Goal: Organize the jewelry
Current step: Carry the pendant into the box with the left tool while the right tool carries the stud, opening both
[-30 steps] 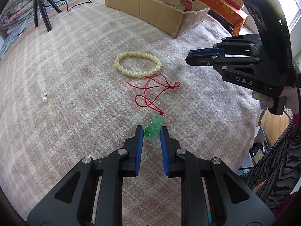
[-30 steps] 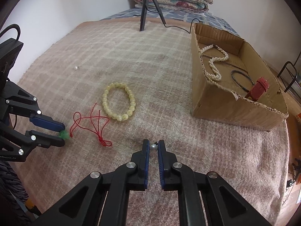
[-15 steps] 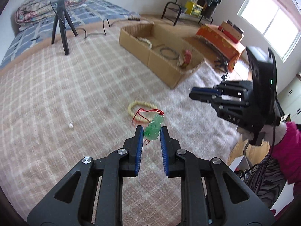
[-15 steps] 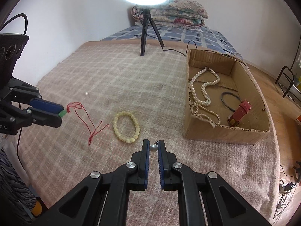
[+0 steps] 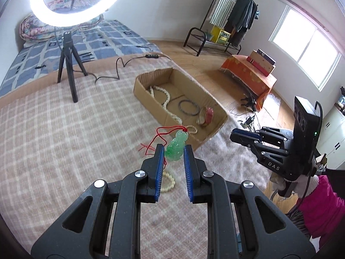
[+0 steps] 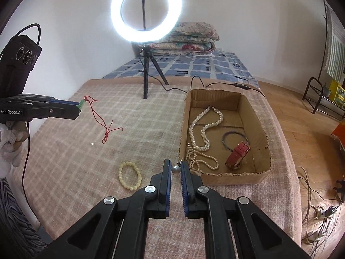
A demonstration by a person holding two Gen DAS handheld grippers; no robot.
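Observation:
My left gripper (image 5: 172,149) is shut on a green jade pendant (image 5: 177,145) and holds it high above the blanket; its red cord (image 6: 101,118) hangs down from it. My right gripper (image 6: 175,168) is shut on a small grey pearl earring (image 6: 175,169), raised near the front left corner of the cardboard box (image 6: 254,176). The box holds a pearl necklace (image 6: 202,133), a dark bangle (image 6: 234,140) and a red watch (image 6: 238,155). A pale bead bracelet (image 6: 130,178) lies on the blanket, left of my right gripper. A second small pearl (image 6: 92,144) lies further left.
A ring light on a tripod (image 6: 146,79) stands at the far end of the blanket, its cable (image 6: 207,84) running behind the box. The plaid blanket (image 6: 133,129) ends at the bed edge on the right; wooden floor (image 6: 312,142) lies beyond.
My left gripper lifted the jade pendant off the blanket, and the red cord now dangles free. My right gripper rose with the pearl earring, nearer the box.

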